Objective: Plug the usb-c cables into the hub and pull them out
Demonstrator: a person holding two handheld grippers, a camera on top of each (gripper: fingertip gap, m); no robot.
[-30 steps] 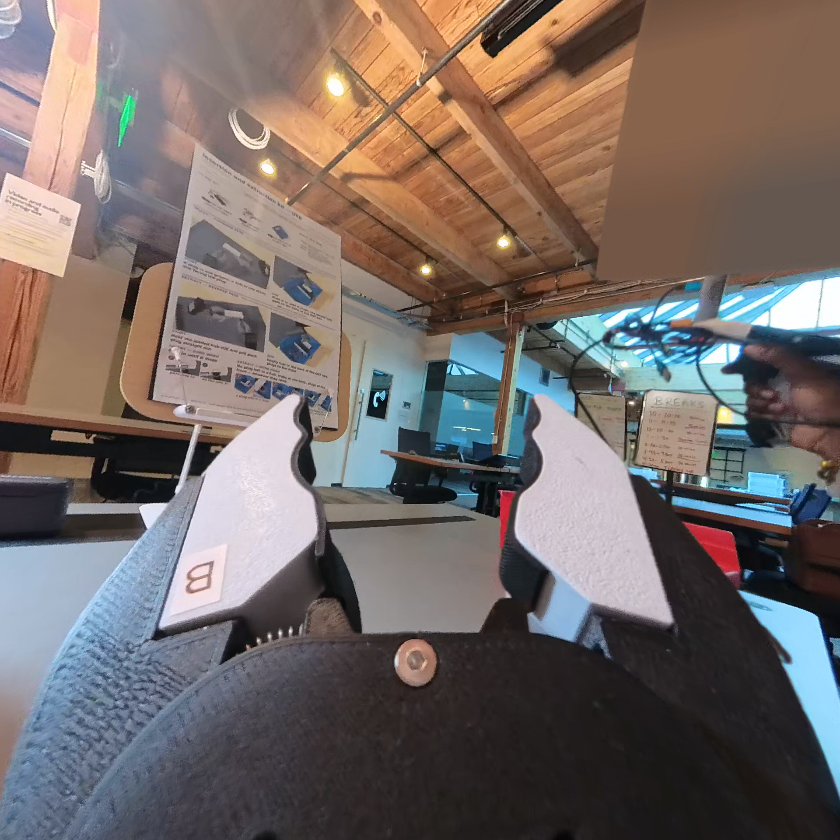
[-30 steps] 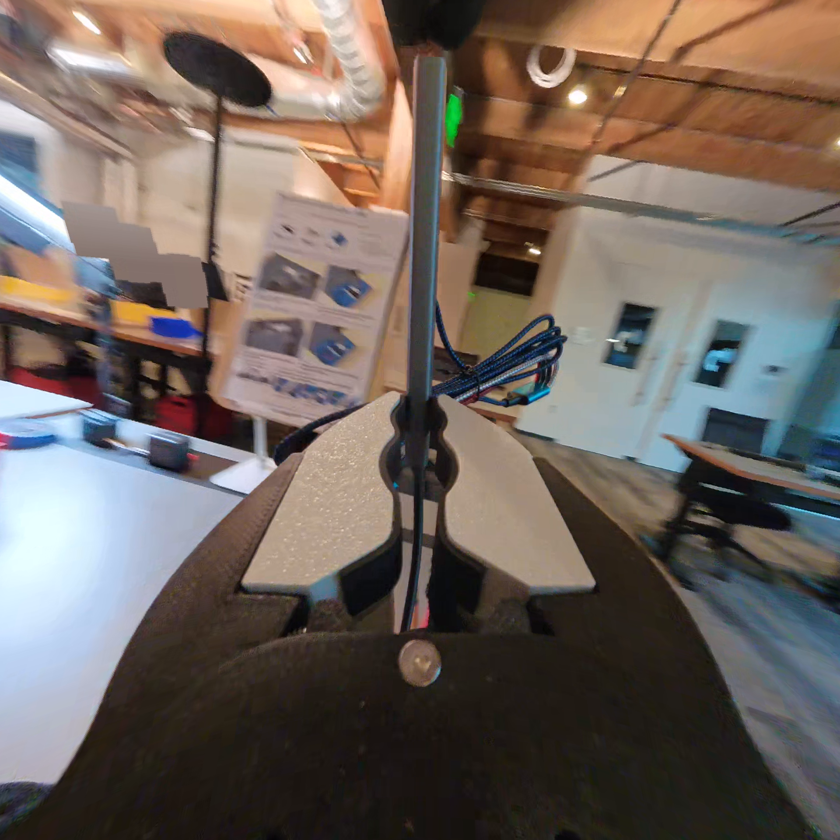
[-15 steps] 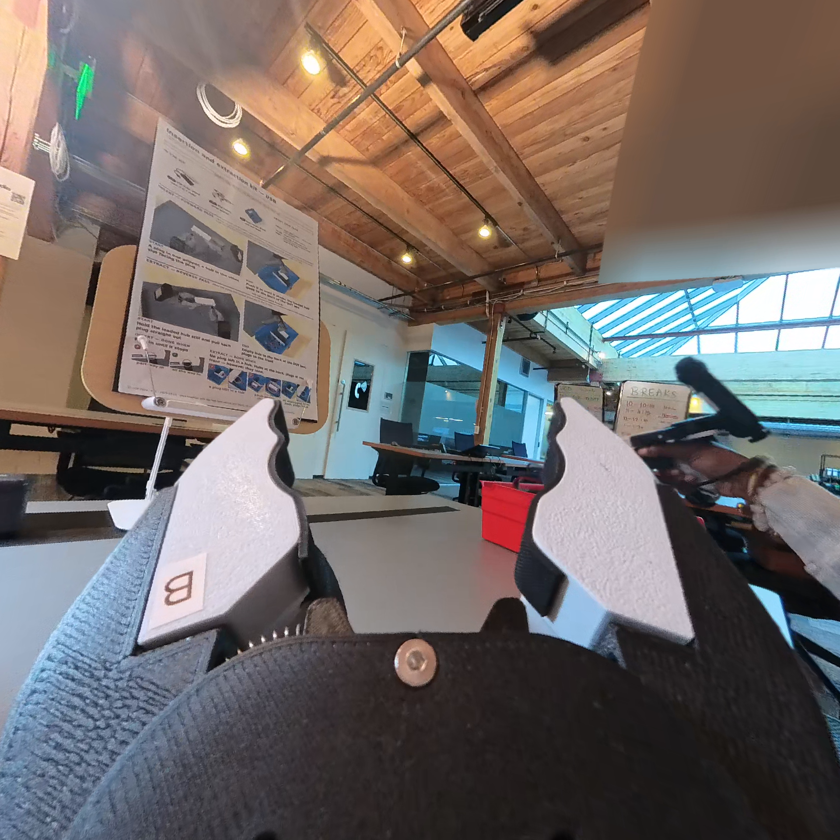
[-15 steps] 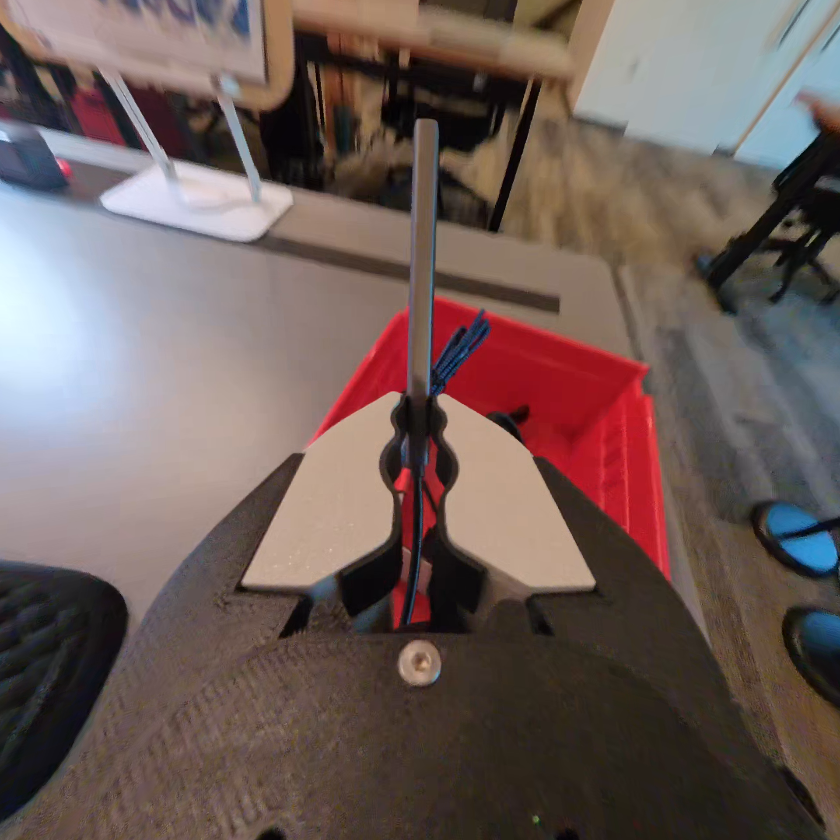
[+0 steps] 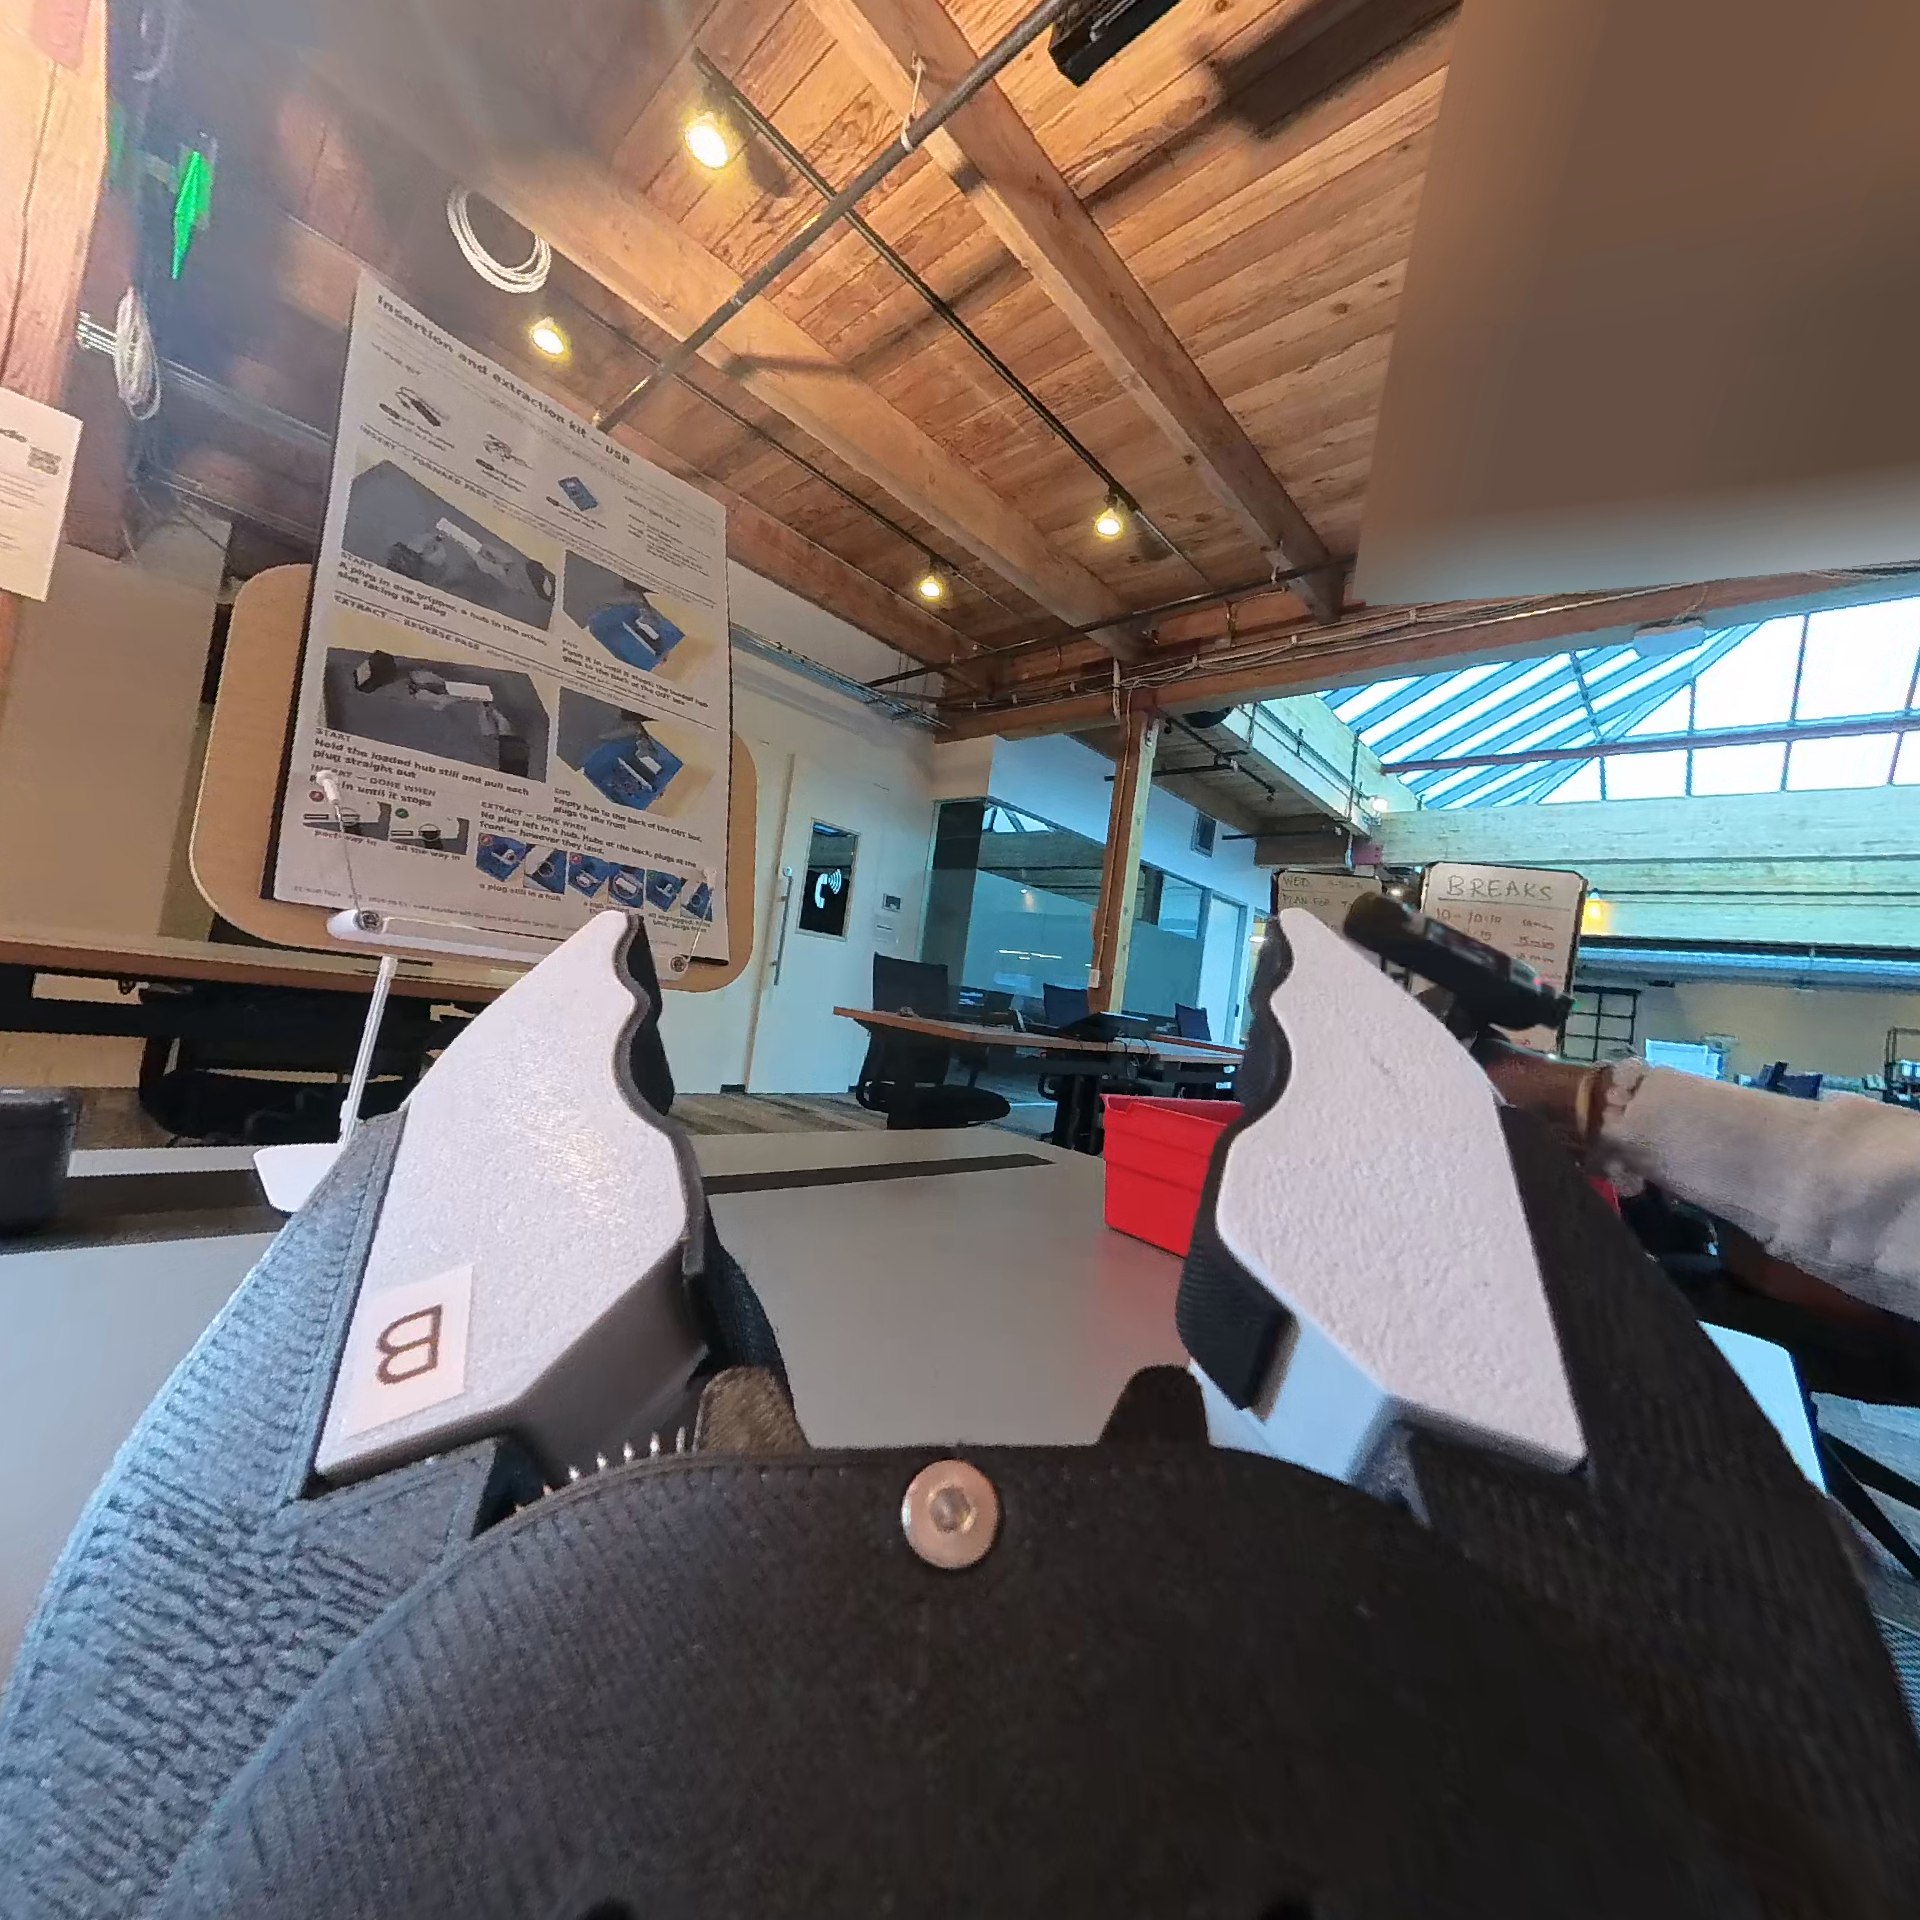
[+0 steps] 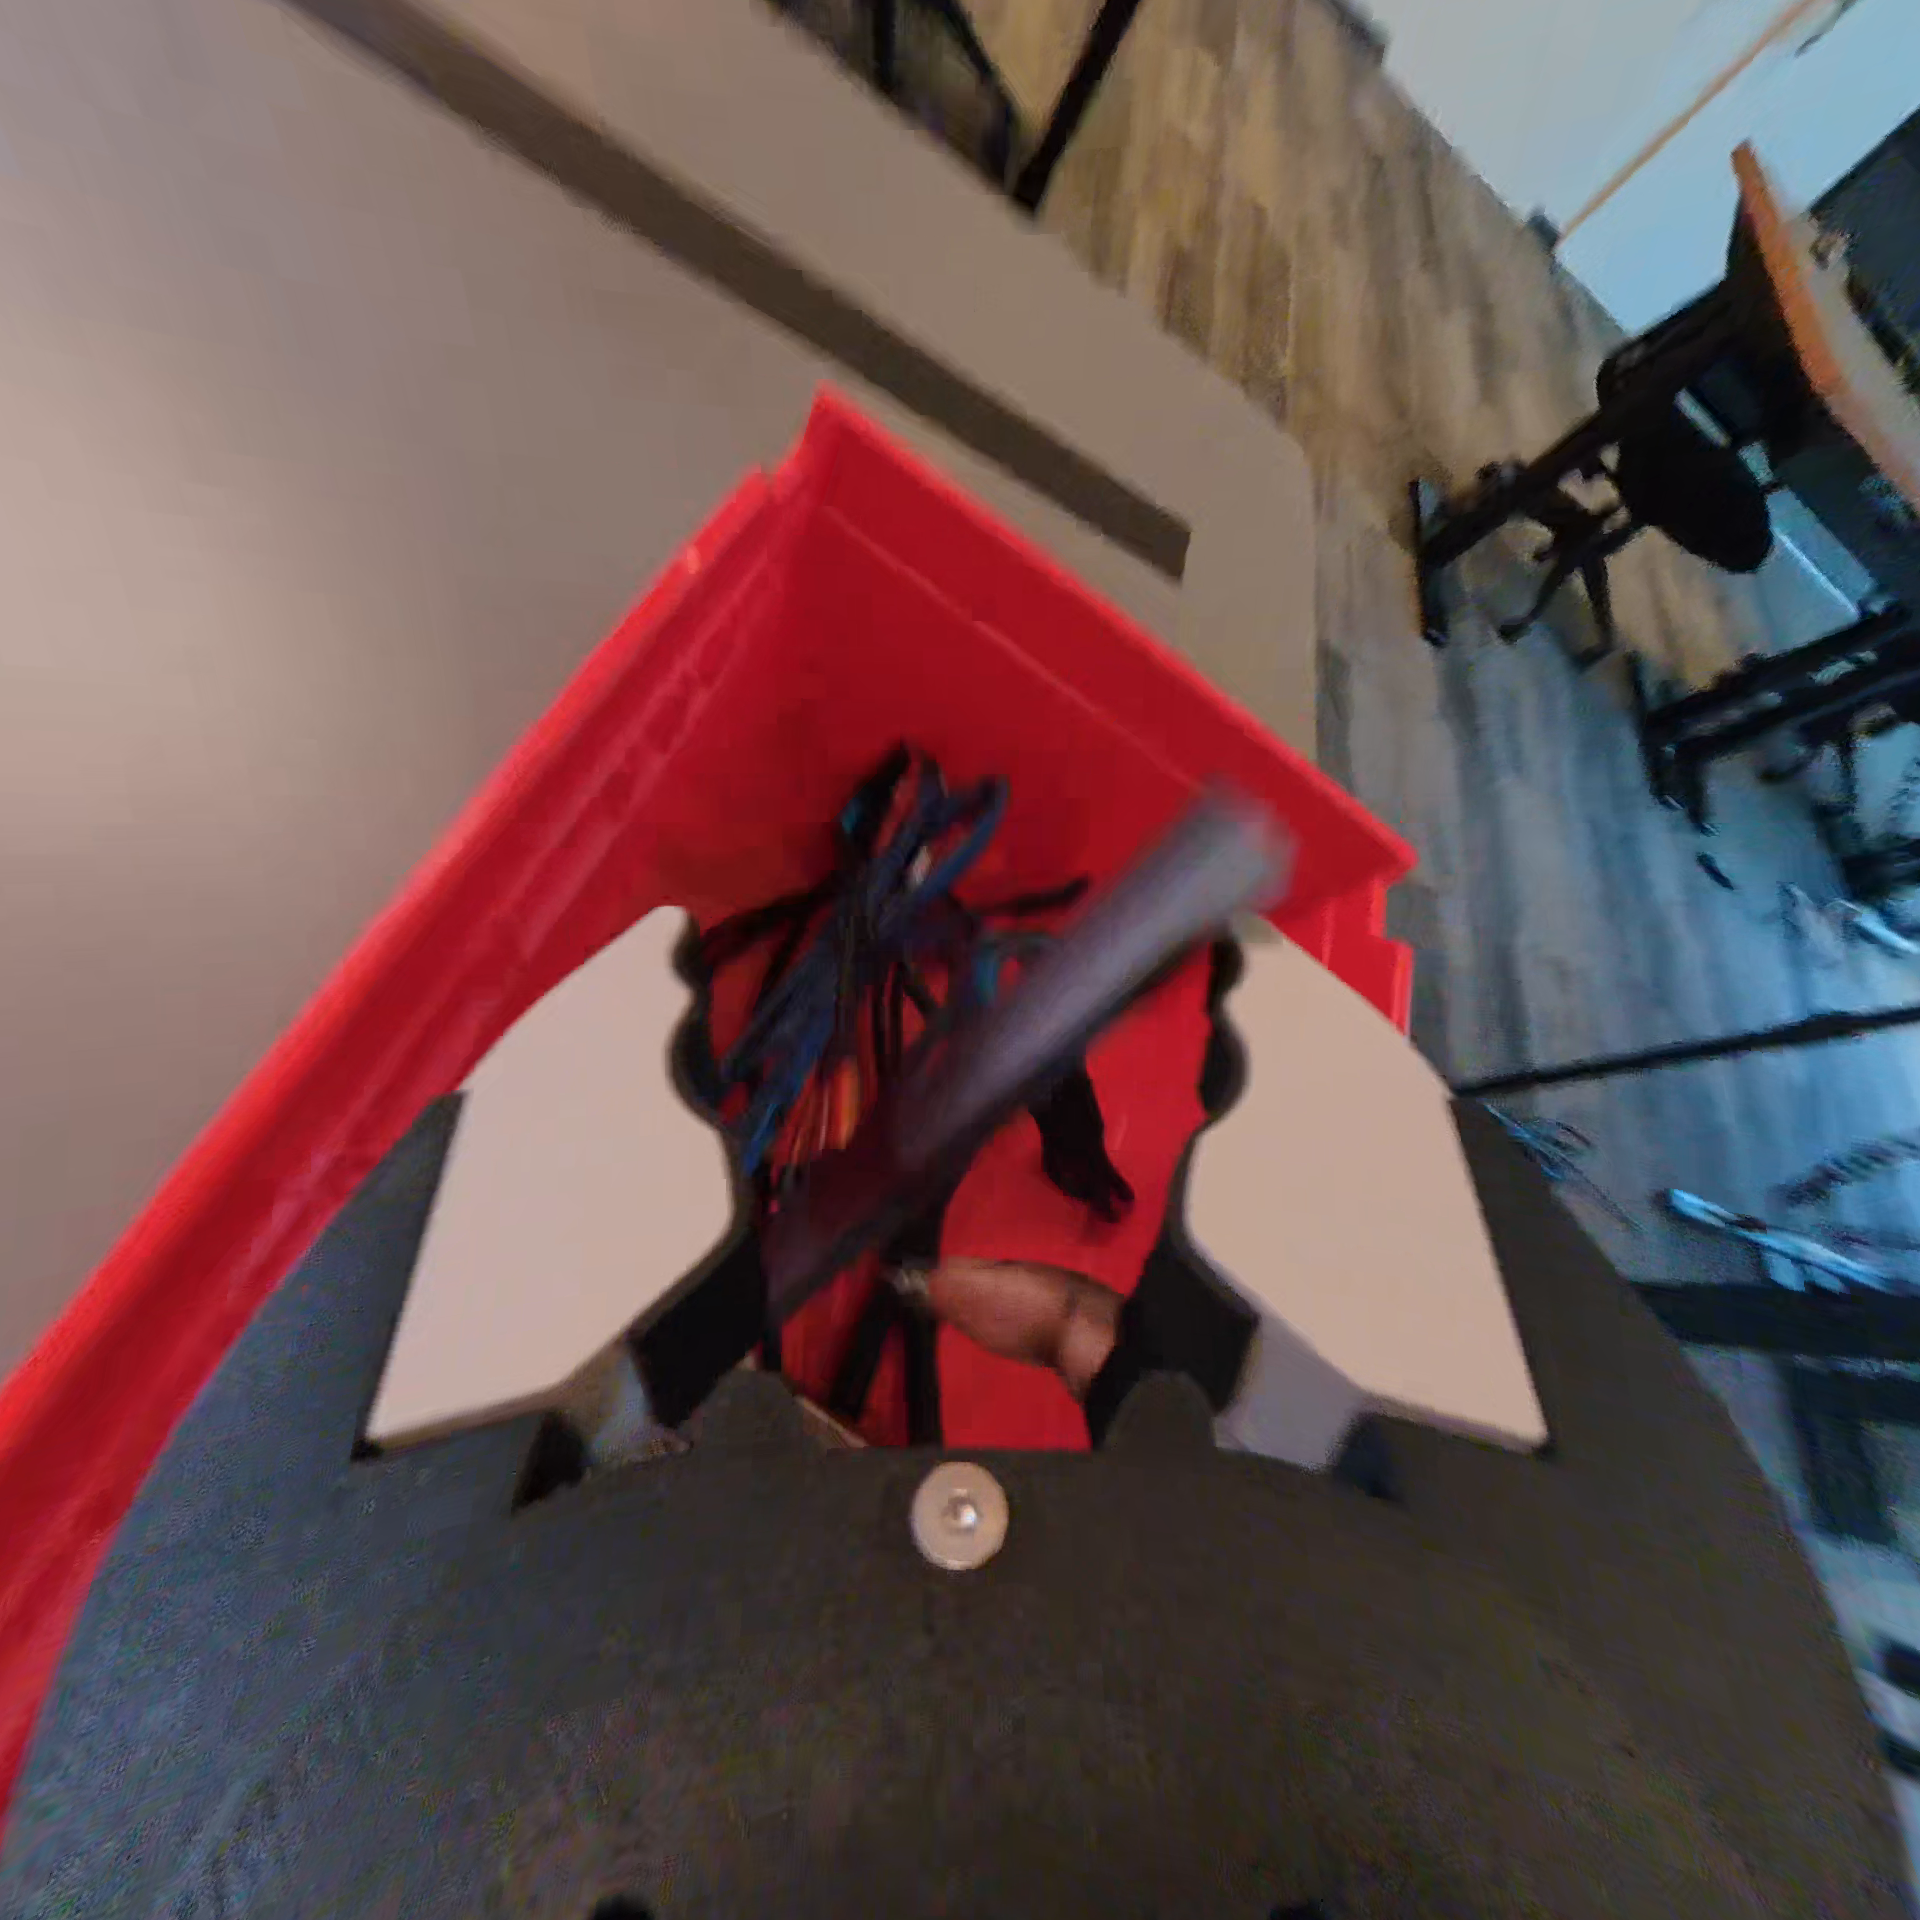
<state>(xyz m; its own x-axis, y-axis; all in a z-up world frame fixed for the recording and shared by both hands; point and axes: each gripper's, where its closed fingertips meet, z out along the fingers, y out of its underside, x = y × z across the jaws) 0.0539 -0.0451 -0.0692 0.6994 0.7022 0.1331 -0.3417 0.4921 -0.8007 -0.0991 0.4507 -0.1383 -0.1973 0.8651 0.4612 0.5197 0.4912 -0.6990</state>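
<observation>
Across the grey surface [image 5: 935, 1268] that fills the lower part of both views, the largest task item is the red bin [image 6: 1039, 665] standing near its far right corner. Half a second earlier the right gripper [image 6: 951, 997] was clamped on the slim grey hub [image 6: 1091, 977], which stood upright between its fingers; now the jaws stand wide apart and the hub lies tilted and motion-blurred over the bin's opening, apparently released and dropping in. Beneath it sits a tangle of dark blue cables [image 6: 862, 935], already inside the bin. That suggests the plugging and pulling work is finished and the kit is being put away, though the blur hides whether any plug remains in the hub. The right gripper points steeply down into the bin from above, and a fingertip shows just behind its jaws. The left gripper [image 5: 951, 1049] rests low over the surface, aimed level toward the room, jaws wide and empty, with the red bin just beyond its right finger [image 5: 1371, 1174].
</observation>
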